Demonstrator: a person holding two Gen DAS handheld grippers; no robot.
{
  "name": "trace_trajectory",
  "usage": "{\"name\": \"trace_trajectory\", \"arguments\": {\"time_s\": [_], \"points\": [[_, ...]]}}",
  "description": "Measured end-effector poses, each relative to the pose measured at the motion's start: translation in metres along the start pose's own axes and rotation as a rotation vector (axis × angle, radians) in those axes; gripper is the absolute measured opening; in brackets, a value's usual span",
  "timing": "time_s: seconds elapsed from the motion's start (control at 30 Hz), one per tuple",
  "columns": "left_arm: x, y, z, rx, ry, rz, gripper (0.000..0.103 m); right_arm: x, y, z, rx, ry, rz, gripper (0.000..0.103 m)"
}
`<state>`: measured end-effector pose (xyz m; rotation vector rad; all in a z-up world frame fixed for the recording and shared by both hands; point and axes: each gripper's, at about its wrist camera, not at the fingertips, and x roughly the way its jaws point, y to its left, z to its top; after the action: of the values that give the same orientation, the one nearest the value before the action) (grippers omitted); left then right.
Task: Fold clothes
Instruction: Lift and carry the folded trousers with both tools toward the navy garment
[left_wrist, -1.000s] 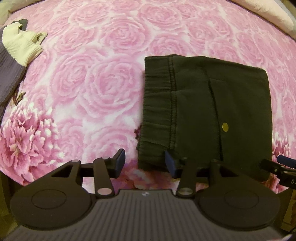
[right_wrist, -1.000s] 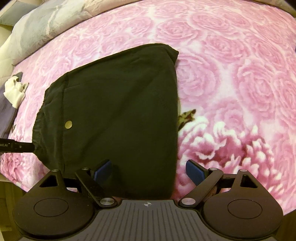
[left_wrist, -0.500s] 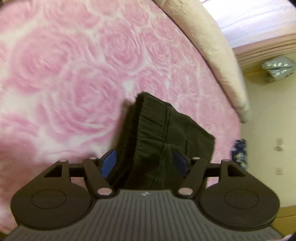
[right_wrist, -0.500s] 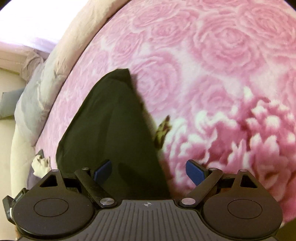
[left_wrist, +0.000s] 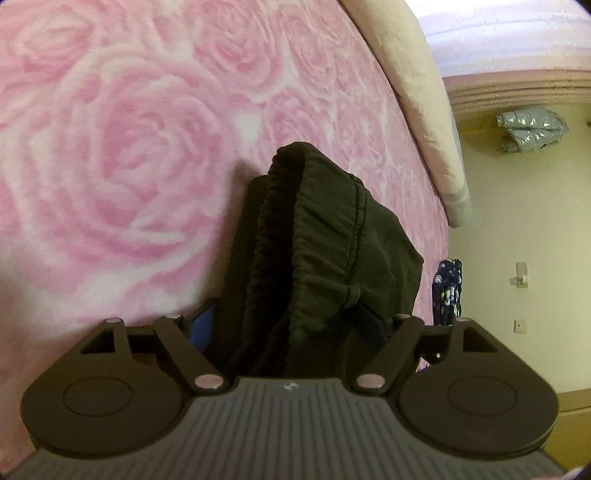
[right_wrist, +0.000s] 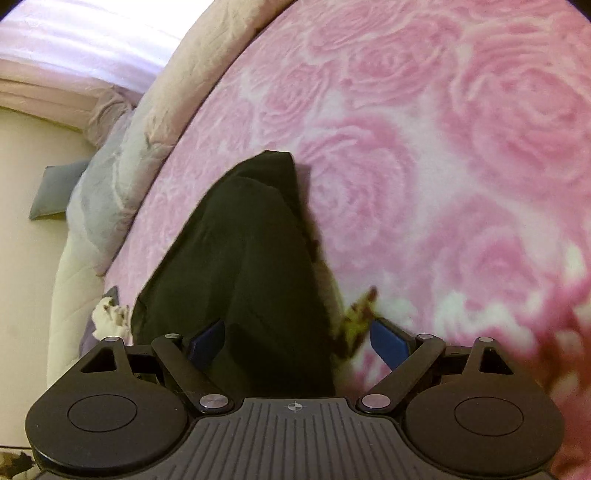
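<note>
Left gripper (left_wrist: 291, 325) jaws opening round folded dark shorts (left_wrist: 317, 236), right gripper (right_wrist: 295, 339) open, w/ shorts edge between, prob. to lift.

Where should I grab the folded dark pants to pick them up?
Grip the dark pants at the thick gathered waistband, coming in low along the pink blanket. That bunched edge stands up off the blanket, giving the jaws several layers to bite.

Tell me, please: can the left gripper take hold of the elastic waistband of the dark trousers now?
Probably yes. The left gripper is opening, and the gathered waistband of the dark trousers already lies between its fingers, with nothing in the way.
</note>
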<state>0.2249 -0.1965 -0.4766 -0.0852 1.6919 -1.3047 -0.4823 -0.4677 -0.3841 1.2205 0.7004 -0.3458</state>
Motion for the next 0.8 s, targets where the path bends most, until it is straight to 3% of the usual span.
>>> {"name": "trace_trajectory", "arguments": {"time_s": [0.13,0.2,0.23,0.37,0.4,0.43,0.53,0.63,0.8], "points": [[0.004,-0.002,0.008,0.004,0.027,-0.005,0.073,0.013,-0.002,0.006,0.012,0.011,0.070,0.088],[0.006,-0.002,0.011,0.007,0.034,-0.003,0.073,0.024,-0.002,0.006,0.020,0.029,0.109,0.059],[0.007,-0.001,0.012,0.006,0.035,-0.004,0.072,0.032,-0.004,0.005,0.043,0.048,0.119,0.054],[0.008,0.002,0.014,0.004,0.040,-0.006,0.071,0.043,-0.009,0.003,0.060,0.035,0.149,0.054],[0.007,0.001,0.014,0.010,0.040,-0.006,0.066,0.043,-0.009,0.002,0.059,0.032,0.149,0.053],[0.006,0.000,0.013,0.015,0.039,-0.005,0.057,0.045,-0.009,0.001,0.060,0.027,0.143,0.044],[0.000,-0.003,0.012,0.032,0.034,-0.006,0.045,0.045,0.002,-0.004,0.104,0.003,0.087,0.030],[-0.007,-0.015,0.012,0.041,0.031,-0.009,0.041,0.038,0.021,-0.008,0.133,-0.018,0.070,0.024],[-0.018,-0.058,0.022,0.092,0.056,-0.037,0.040,0.008,0.050,-0.021,0.209,-0.108,0.036,0.024]]}}
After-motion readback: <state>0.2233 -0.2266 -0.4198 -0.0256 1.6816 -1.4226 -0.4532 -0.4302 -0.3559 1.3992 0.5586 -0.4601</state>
